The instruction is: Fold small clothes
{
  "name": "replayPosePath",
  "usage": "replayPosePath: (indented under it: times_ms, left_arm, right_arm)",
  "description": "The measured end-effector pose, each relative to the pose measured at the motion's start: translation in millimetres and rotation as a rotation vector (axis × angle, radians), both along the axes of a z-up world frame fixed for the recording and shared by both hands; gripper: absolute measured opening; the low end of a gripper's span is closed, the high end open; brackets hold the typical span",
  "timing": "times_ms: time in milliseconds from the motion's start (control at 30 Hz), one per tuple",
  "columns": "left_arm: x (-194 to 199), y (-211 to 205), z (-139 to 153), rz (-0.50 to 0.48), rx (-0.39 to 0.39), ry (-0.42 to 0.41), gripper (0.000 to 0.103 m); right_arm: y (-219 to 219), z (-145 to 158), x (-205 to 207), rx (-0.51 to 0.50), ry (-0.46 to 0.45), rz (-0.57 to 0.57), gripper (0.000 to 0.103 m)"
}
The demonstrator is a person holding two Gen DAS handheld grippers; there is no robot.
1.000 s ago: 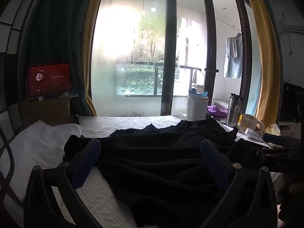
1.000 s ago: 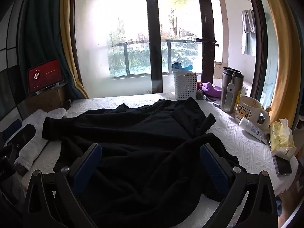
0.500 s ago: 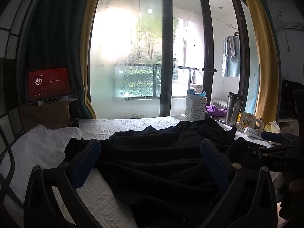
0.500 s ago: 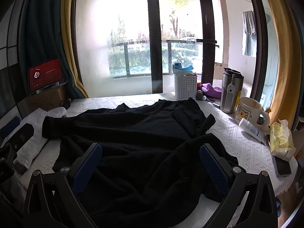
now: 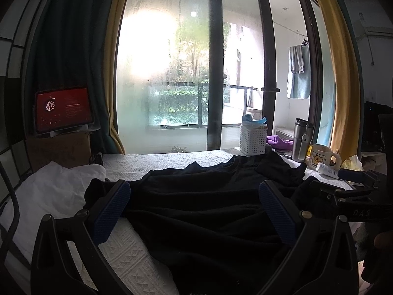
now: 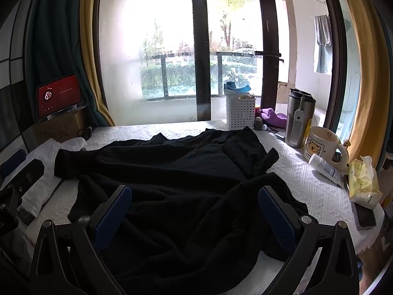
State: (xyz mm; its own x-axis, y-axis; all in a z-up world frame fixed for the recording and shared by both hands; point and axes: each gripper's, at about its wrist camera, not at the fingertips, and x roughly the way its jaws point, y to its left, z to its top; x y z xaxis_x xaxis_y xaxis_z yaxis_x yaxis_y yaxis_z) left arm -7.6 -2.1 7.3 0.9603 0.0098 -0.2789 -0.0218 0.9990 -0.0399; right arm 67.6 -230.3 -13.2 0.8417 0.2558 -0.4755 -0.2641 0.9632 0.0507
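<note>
A black long-sleeved garment lies rumpled and spread over the white textured table cover; the left wrist view shows the same garment from low on the left. My left gripper hovers open over its near left part, nothing between the blue pads. My right gripper is open above the garment's near middle, holding nothing. The right gripper's body shows at the right edge of the left wrist view. A folded white cloth lies at the table's left end.
At the back right stand a white basket, a steel tumbler, a bear mug, a small tube, a tissue pack and a phone. A red-screened tablet sits back left on a box.
The left wrist view has tilted up slightly, so the table and garment sit lower in frame. Both grippers stay open; the garment has not moved.
</note>
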Motion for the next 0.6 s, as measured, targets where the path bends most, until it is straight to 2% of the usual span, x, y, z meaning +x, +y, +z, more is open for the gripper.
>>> replayPosePath:
  times_ms: [600]
  left_arm:
    - [0.4,-3.2,-1.2,-0.002,-0.002,0.011,0.103]
  right_arm:
    - [-0.4,0.5,-0.8,-0.004,0.000,0.000,0.103]
